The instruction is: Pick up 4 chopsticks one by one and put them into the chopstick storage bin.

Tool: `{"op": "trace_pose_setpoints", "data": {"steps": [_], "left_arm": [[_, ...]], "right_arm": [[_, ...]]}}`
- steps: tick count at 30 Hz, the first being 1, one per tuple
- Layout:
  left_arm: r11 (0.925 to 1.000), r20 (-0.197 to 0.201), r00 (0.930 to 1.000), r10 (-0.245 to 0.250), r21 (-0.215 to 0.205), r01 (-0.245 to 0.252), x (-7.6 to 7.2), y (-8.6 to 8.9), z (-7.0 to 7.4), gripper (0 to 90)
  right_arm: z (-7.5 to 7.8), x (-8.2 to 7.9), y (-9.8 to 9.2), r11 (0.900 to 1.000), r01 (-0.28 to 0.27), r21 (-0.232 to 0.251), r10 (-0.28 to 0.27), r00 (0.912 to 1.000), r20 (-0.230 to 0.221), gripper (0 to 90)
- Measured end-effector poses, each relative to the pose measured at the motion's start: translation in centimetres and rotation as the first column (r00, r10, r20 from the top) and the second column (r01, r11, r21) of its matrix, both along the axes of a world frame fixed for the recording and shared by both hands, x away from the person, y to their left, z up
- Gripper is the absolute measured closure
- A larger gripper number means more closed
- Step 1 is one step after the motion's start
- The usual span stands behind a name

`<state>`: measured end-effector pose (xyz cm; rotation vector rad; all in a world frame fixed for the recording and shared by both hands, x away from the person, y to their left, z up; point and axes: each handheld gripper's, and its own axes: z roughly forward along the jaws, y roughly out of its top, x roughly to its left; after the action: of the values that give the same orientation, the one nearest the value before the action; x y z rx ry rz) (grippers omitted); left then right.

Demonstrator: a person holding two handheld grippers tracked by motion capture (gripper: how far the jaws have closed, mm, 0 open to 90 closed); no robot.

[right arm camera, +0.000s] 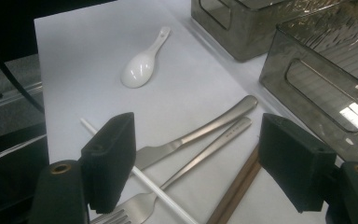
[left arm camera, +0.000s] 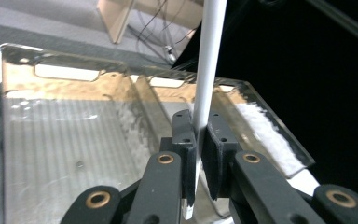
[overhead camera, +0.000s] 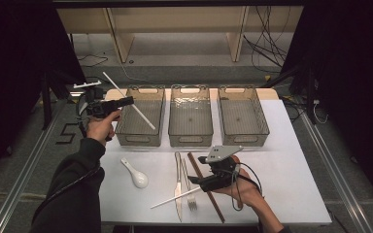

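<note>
A white rectangular table [overhead camera: 291, 160] is seen in the centre of the high view, and three clear plastic bins with cut-out handles are lined along its far edge: the left bin [overhead camera: 141, 115], the middle bin [overhead camera: 190, 115] and the right bin [overhead camera: 243, 115]. All three look empty.

In the upper left of the high view, the left gripper [overhead camera: 126, 101] is held above the left bin. Its jaws are closed tight on a long white plastic chopstick [overhead camera: 128, 101], gripped near its middle, so both ends stick out freely. In the left gripper view the same stick [left arm camera: 208, 65] is seen rising between the pads.

In the lower middle of the frame, the right gripper [overhead camera: 197, 180] rests low over the cutlery. Its jaws stand wide apart and nothing is held. Between them lie a second white chopstick [right arm camera: 144, 179], a steel knife [right arm camera: 200, 129], a steel fork [right arm camera: 186, 170] and a pair of brown wooden chopsticks [right arm camera: 235, 189]. A white ceramic soup spoon [overhead camera: 135, 173] lies apart, to the left.

Some risks can be judged. The held stick is thin and smooth, so it could turn in the pads, or strike the bin rim and fall outside. Because the cutlery is crossed, several pieces could be caught or pushed together when the right jaws are closed.
</note>
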<state>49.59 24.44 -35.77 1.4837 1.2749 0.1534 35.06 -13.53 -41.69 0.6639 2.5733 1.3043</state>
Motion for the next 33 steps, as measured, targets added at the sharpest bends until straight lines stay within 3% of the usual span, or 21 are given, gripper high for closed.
{"op": "trace_pose_setpoints", "data": {"steps": [5, 14, 33], "left_arm": [[0.999, -0.024, 0.9997, 0.002, 0.045, -0.001, 0.7, -0.9, -1.2, 83.8], [0.9974, -0.07, 0.9974, -0.014, 0.069, 0.019, 1.5, -2.1, -2.6, 83.8], [0.9915, -0.146, 0.9891, -0.018, 0.125, 0.037, 2.6, -3.0, -4.5, 83.2]], "right_arm": [[0.0, 0.1, -0.1, 1.0, -0.001, 0.0, 0.001, 1.0, 0.002, 27.0], [0.0, 0.0, -0.1, 1.0, -0.003, 0.002, 0.003, 1.0, 0.003, 25.8], [-0.1, 0.0, 0.1, 1.0, -0.016, -0.007, 0.016, 0.9999, 0.001, 25.9]]}}
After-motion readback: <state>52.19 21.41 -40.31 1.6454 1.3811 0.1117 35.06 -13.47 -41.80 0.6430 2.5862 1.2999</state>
